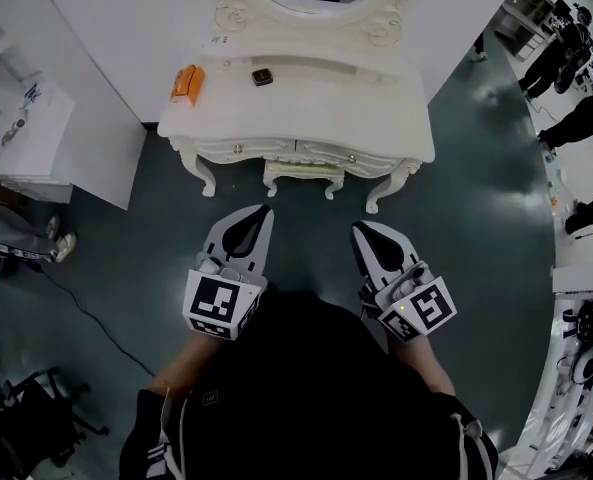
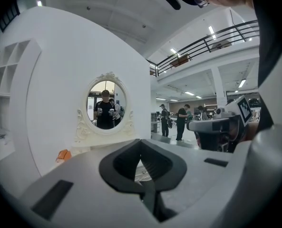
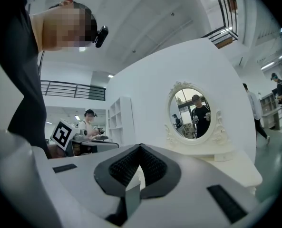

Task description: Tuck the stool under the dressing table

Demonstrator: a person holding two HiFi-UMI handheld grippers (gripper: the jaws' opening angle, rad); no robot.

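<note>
**Position.** The stool [image 1: 302, 174] stands under the dressing table [image 1: 376, 103], between the table's front legs. Only its front rail and two front feet show past the table's edge. It lies as the task wants it. One moment cannot show how it came to be there.

**Appearance.** It is cream-white with a carved rail and short curved legs, matching the table. The seat is hidden beneath the worktop [image 1: 316, 98].

**Handling (judgement).** The frame looks rigid and wood-like, probably of moderate weight. It should slide readily on the smooth dark floor [image 1: 306, 230]. The painted finish may scuff, and the splayed feet could catch the table legs if it is moved askew. The front rail, at its centre, is the soundest place to hold or press. The carved ornament is not.

**Grippers.** The left hand-held gripper [image 1: 264, 213] has its jaws pressed together with nothing between them. The right hand-held gripper [image 1: 359, 230] is likewise closed and empty. Both are held near the person's body, pointing at the table and well apart from the stool.

**Other.** An orange pack [image 1: 186, 82] and a small dark box [image 1: 262, 77] rest on the worktop.
</note>
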